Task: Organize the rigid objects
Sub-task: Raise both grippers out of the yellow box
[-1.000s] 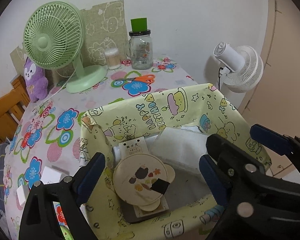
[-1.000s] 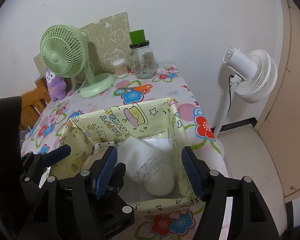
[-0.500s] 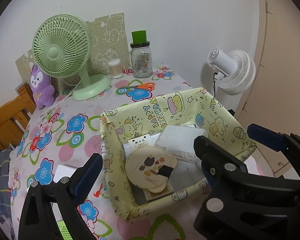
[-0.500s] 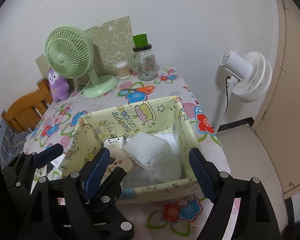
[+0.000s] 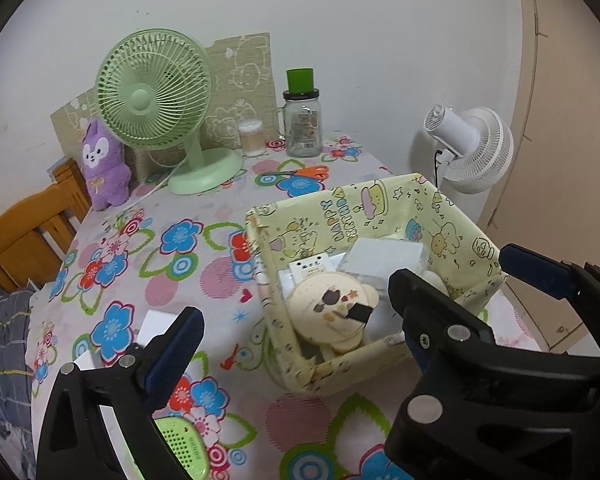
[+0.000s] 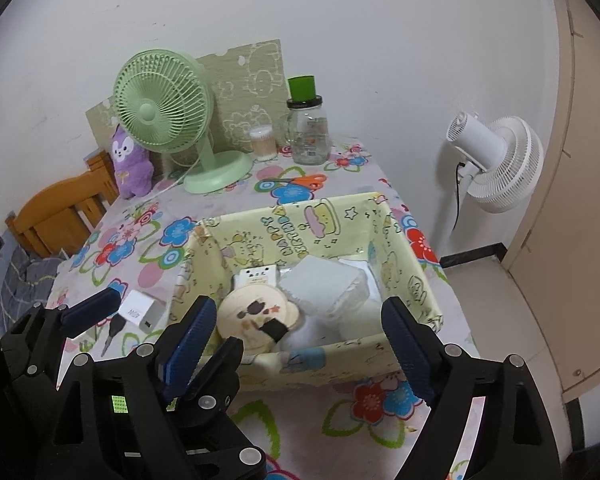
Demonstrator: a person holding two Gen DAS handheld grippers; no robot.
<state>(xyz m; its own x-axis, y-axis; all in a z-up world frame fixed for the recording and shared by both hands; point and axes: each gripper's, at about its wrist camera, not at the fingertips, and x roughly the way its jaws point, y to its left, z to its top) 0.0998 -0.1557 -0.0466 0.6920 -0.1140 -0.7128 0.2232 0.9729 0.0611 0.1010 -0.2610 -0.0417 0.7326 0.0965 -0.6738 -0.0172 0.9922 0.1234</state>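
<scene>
- Claws first: the left claw (image 5: 296, 342) stands wide apart with nothing between its pads, and the right claw (image 6: 300, 338) is opening, also with nothing held.
- Both have drawn back from the yellow cartoon-print box (image 6: 416, 280); a second ago they hung right over its contents, and now the whole box shows in front of them with bare flowered desk (image 5: 220, 276) beside it.
- Inside the box lie the round beige bear-eared piece (image 6: 252, 314), a small white labelled box (image 6: 258, 274) and a clear plastic case (image 6: 324, 284), packed close together and touching.
- That reads to me as a drop finished: the last item is released, and both claws are free for the next pick.
- Outside the box, on the desk to its left, a white charger block (image 6: 142, 312) and a small dark tool (image 6: 112, 334) lie just beside each other; a green perforated gadget (image 5: 184, 444) sits under the left claw.
- Those look like the likely remaining work, so I judge the task partly done.
- Scissors (image 5: 300, 172), green fan (image 5: 156, 96) and jar (image 5: 302, 128) stand well away at the back.
</scene>
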